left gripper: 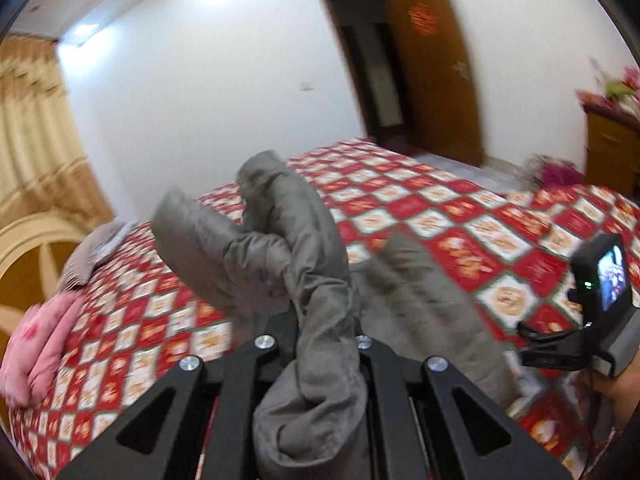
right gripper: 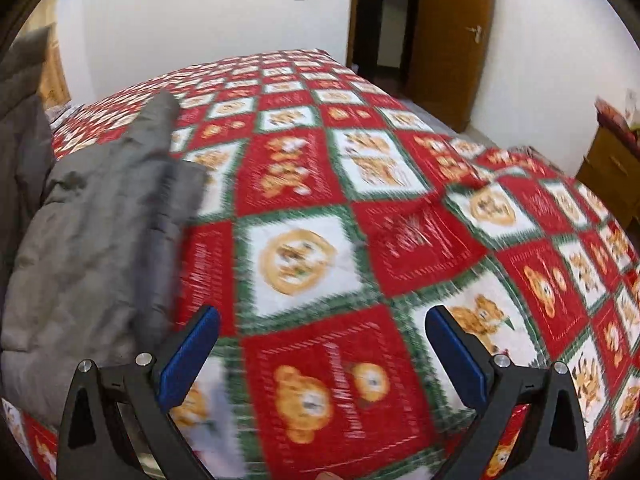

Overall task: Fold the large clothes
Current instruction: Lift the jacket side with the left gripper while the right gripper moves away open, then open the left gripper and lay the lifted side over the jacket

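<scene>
On the bed (right gripper: 400,240), left to right: left gripper (left gripper: 326,344) pinches a bunch of the grey coat (left gripper: 280,232) and holds it lifted, the rest trailing on the quilt toward 2 o'clock. Right gripper (right gripper: 320,352) hangs empty, fingers (right gripper: 192,356) spread, coat at its 9–10 o'clock. To do this well, I'd keep the left high and taut, then bring the right across to grab the free edge. Pink pillow (left gripper: 44,344) at 8 o'clock, towel (left gripper: 96,252) at 9; neither blocks.
</scene>
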`<state>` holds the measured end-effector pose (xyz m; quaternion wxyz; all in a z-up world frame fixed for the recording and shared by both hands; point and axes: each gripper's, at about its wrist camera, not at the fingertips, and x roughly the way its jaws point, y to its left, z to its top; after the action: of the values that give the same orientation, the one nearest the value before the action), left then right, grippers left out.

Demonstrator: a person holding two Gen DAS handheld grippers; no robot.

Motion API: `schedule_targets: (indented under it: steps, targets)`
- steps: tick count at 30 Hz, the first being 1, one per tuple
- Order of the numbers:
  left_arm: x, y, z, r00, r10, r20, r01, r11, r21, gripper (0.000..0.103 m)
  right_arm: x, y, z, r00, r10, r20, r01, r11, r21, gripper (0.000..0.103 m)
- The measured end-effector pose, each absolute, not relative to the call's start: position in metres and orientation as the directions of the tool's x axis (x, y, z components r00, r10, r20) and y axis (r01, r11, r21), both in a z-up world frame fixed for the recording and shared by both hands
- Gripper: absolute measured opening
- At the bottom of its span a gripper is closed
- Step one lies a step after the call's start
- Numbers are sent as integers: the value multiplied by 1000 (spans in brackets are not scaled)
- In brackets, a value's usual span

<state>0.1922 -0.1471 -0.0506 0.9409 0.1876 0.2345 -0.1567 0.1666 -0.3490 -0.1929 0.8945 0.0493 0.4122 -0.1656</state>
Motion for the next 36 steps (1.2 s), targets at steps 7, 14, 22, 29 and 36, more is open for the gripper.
schedule_targets:
  steps: [7,14,22,29,36]
  targets:
    - [198,-211,-117,766,-244,-595,508,797,327,9,155,-378,-212,603,-279,-747,364,930,-53,102]
    - [194,-217,-127,761,-251,-598,513,797,319,12,156,-375,-216,610,-304,-732,363,928,-82,102]
    - [190,-224,-128,777,-223,-589,489,803,341,21,158,-377,-218,618,-300,-727,354,931,-83,102]
    - [193,-238,-117,785,-217,-580,481,804,349,29,155,-374,-219,620,-307,-722,354,931,-91,102]
    - [184,-258,-97,787,-263,-559,507,792,341,42,155,-374,-217,626,-292,-723,348,934,-75,102]
